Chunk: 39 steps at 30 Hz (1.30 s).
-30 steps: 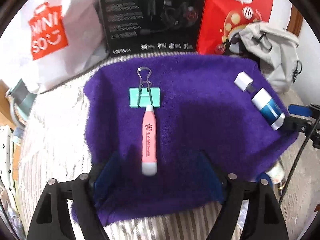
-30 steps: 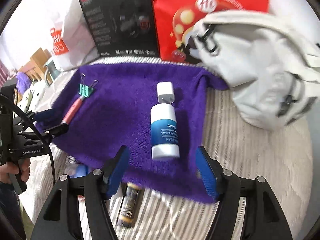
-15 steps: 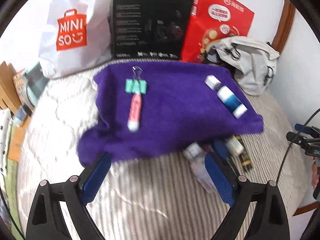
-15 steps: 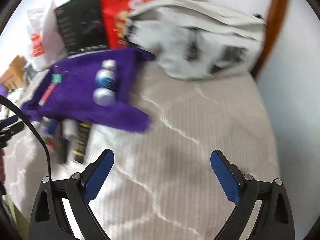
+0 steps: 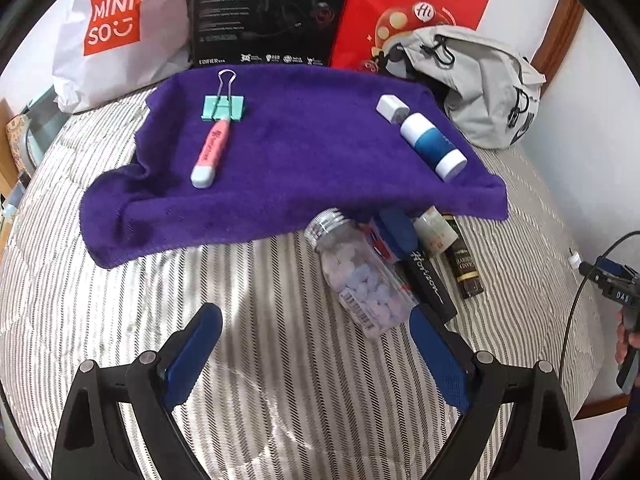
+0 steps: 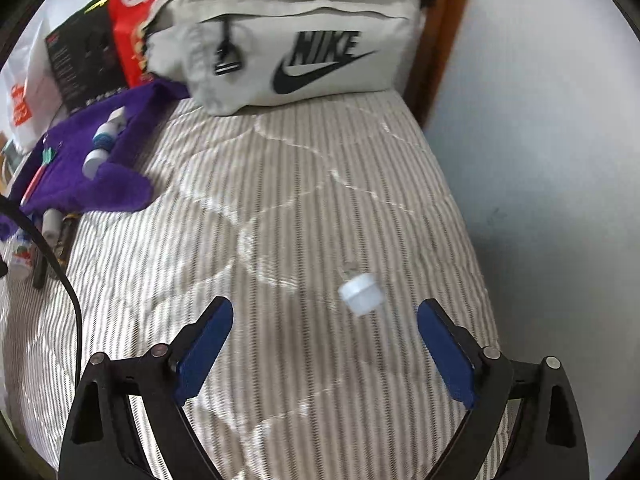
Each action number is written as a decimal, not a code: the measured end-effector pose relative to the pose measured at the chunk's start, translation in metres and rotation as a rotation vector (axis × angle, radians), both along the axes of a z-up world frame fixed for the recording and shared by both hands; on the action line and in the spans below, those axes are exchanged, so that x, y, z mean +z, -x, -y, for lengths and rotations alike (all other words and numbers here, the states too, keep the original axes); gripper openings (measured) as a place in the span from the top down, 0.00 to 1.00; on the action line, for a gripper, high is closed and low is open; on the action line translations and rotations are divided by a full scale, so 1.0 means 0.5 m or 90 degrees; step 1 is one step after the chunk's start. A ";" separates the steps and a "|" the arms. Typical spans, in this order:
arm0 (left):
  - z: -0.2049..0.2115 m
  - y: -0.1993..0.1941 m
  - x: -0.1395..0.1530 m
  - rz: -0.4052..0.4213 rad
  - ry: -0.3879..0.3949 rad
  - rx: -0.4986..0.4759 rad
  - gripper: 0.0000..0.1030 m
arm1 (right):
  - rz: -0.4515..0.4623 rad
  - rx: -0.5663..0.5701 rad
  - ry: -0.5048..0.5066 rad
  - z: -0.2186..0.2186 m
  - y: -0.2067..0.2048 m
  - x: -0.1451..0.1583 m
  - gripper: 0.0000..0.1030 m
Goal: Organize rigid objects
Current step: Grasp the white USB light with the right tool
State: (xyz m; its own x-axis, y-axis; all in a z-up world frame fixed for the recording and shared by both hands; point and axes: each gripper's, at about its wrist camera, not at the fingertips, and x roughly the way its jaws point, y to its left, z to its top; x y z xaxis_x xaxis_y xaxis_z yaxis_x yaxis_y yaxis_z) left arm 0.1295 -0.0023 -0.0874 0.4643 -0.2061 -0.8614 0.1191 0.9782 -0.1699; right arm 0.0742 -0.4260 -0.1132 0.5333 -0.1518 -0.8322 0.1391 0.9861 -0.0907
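Both claws, left claw (image 5: pixel 314 350) and right claw (image 6: pixel 324 338), have pulled back off the purple towel (image 5: pixel 296 152), spread wide, empty.

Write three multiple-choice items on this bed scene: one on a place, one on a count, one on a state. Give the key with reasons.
1. Where does the pink pen lie?
A. On the purple towel
B. In the grey bag
C. On the bare floor

2. How many things rest on the towel?
A. Two
B. Four
C. Seven

3. How is the right gripper?
A. Shut on a cap
B. Open, holding nothing
C. Shut on the pen

Key: A, the pen lies on the towel below the green binder clip; B, clip, pen, white charger and blue-and-white bottle; B, its jaws stand wide apart, with the small white cap loose on the bedspread ahead.
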 end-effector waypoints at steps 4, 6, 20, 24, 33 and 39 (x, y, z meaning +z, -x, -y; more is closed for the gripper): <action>0.010 -0.001 -0.005 -0.009 0.000 -0.007 0.08 | -0.005 -0.012 -0.012 0.026 -0.007 -0.013 0.21; 0.013 -0.001 -0.005 -0.010 -0.005 -0.009 0.08 | -0.011 -0.015 -0.008 0.034 -0.009 -0.022 0.22; 0.007 -0.007 -0.023 -0.034 -0.007 -0.015 0.08 | -0.027 0.002 -0.028 0.039 -0.040 -0.066 0.72; 0.007 -0.010 -0.029 -0.038 -0.007 -0.016 0.08 | -0.028 0.020 -0.036 0.016 -0.047 -0.056 0.72; -0.005 -0.009 -0.015 -0.021 0.034 -0.003 0.08 | -0.029 0.097 -0.061 -0.091 -0.068 -0.026 0.72; 0.004 -0.029 -0.002 -0.019 0.065 0.017 0.08 | -0.026 0.128 -0.098 -0.148 -0.061 -0.022 0.72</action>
State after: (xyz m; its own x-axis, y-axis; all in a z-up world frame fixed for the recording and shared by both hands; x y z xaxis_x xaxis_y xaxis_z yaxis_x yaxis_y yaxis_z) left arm 0.1441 -0.0041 -0.0886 0.4456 -0.2811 -0.8499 0.0860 0.9585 -0.2719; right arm 0.1048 -0.3521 -0.1244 0.5054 0.0835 -0.8589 -0.0616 0.9963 0.0607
